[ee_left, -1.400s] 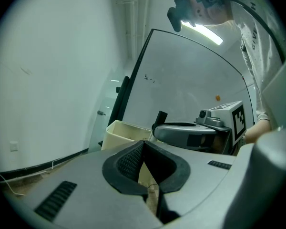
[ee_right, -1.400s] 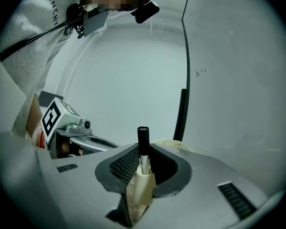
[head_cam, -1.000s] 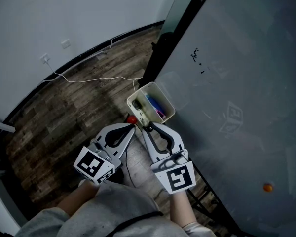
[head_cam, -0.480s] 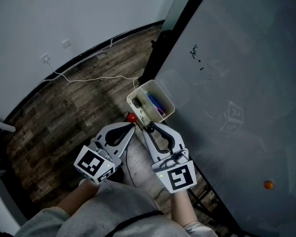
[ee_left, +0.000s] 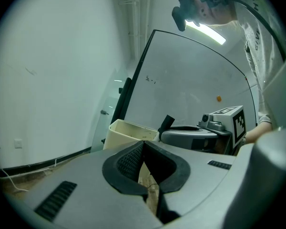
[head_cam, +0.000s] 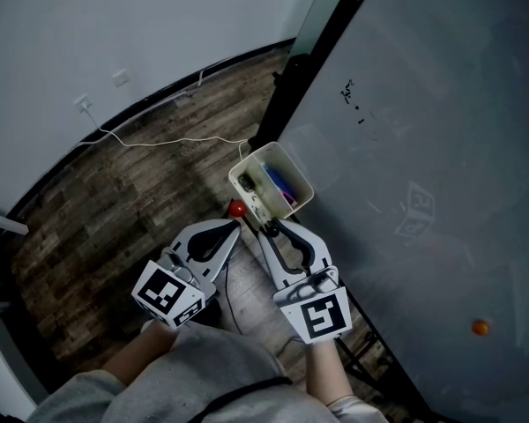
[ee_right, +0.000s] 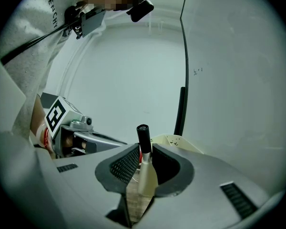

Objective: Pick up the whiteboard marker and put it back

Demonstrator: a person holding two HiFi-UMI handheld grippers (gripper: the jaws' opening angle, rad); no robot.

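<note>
While the left tool (ee_left: 143, 145) sits closed alongside, the right tool (ee_right: 144, 150) clamps the whiteboard marker (ee_right: 143, 137).

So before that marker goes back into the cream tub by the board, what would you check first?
1. Marker held firmly: ok. The right gripper is shut on the marker, with its black cap sticking out past the jaws.
2. Tub lined up: ok. The tub sits just ahead of that gripper's tips.
3. Room in the tub: looks ok. The pens fill only one side.
4. Left gripper out of the way: ok. It is shut, empty and off to the side.
5. Cap pressed fully on: cannot tell.
</note>
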